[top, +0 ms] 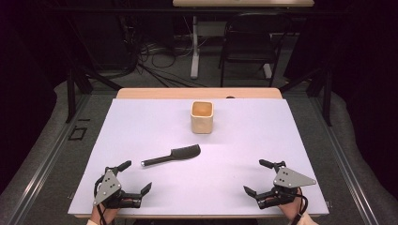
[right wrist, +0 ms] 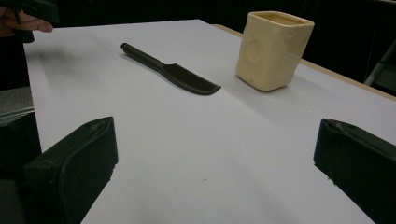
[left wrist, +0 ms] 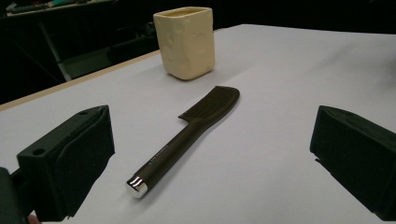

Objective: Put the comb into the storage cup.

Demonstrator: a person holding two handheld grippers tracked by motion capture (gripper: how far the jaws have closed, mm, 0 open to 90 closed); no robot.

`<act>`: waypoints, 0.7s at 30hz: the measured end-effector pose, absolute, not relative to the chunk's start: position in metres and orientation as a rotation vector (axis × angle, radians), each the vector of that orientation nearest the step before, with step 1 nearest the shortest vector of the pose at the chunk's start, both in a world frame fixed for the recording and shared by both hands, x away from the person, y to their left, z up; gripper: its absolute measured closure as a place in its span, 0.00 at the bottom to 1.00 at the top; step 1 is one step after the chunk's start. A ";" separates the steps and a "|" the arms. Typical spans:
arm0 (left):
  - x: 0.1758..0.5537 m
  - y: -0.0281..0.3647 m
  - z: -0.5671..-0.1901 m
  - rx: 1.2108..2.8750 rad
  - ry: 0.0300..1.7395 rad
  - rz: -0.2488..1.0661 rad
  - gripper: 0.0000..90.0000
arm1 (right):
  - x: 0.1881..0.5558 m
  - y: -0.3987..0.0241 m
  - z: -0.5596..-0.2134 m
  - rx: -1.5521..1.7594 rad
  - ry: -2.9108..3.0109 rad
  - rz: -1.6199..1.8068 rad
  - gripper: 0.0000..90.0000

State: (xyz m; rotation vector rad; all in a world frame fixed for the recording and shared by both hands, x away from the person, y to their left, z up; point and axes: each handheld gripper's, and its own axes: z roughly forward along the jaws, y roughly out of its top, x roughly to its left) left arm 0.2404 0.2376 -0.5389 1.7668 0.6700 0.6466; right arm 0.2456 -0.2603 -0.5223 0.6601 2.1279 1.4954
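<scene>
Nearest the person, short of the comb (top: 172, 156), both grippers are waiting over the white mat (top: 141, 117): the left gripper (top: 136, 177) and right gripper (top: 257, 177) are each standing with jaws spread wide and holding nothing. The comb is lying flat just beyond the left gripper, handle end toward it. Being so thin and low, it is likely to skid or pivot away if the jaws close too high. Beyond the comb, the cream cup (top: 202, 117) is standing upright, apart; a sliding comb could knock it.
</scene>
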 end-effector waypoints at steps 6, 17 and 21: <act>0.241 0.236 -0.537 1.772 0.674 0.648 0.00 | 0.246 -0.259 -0.523 0.652 2.140 1.487 0.00; 0.244 0.235 -0.534 1.774 0.682 0.653 0.00 | 0.247 -0.258 -0.524 0.656 2.150 1.477 0.00; 0.247 0.233 -0.533 1.769 0.705 0.625 0.00 | 0.249 -0.258 -0.524 0.654 2.154 1.475 0.00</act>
